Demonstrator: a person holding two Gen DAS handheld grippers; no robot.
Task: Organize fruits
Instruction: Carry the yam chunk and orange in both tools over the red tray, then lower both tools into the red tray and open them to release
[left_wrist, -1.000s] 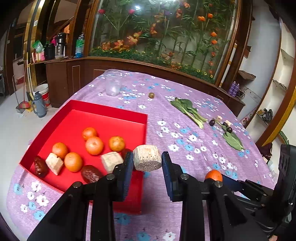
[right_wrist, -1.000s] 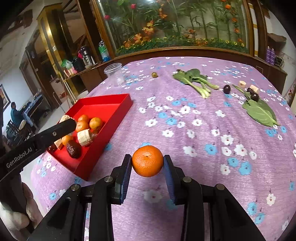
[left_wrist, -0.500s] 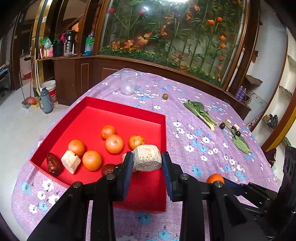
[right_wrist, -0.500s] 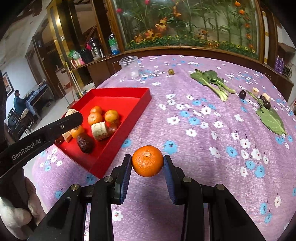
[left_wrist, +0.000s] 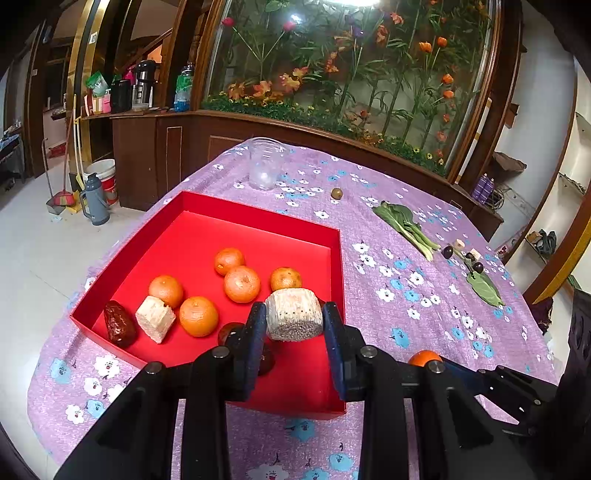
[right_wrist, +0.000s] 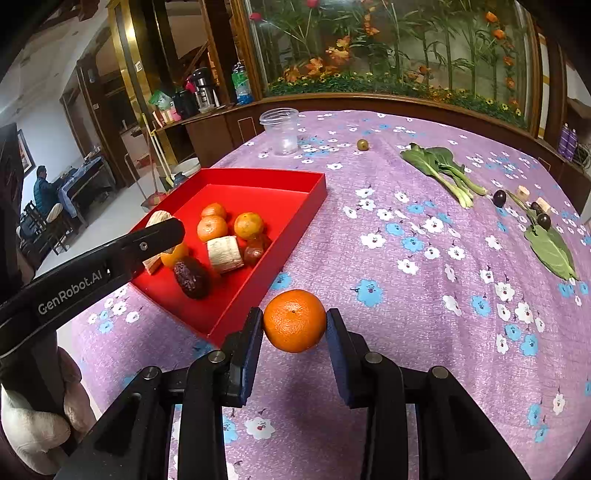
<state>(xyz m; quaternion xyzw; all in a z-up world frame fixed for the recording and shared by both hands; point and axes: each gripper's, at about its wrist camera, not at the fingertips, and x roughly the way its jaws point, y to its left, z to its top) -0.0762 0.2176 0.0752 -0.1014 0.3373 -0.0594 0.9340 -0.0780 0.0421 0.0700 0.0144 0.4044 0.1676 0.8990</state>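
The left gripper (left_wrist: 293, 319) is gripping a pale chunk (left_wrist: 293, 314), and the right gripper (right_wrist: 294, 325) a tangerine (right_wrist: 294, 320); both should be lowering gently into bare floor of the red tray (left_wrist: 258, 218) at frame centre.

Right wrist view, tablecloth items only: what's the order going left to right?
red tray → clear plastic cup → small round green fruit → leafy greens → dark plum → flat green leaf

Both grippers are matte black plastic: the left gripper (left_wrist: 293, 325) and the right gripper (right_wrist: 294, 325) each carry two angular fingers lined with dark blue pads (right_wrist: 334, 332). Round silver screws (right_wrist: 217, 356) sit on the knuckles behind the pads. White "GenRobot.AI" lettering (right_wrist: 70, 290) runs along the left gripper's side, gripped by a white-gloved hand (right_wrist: 35, 424).
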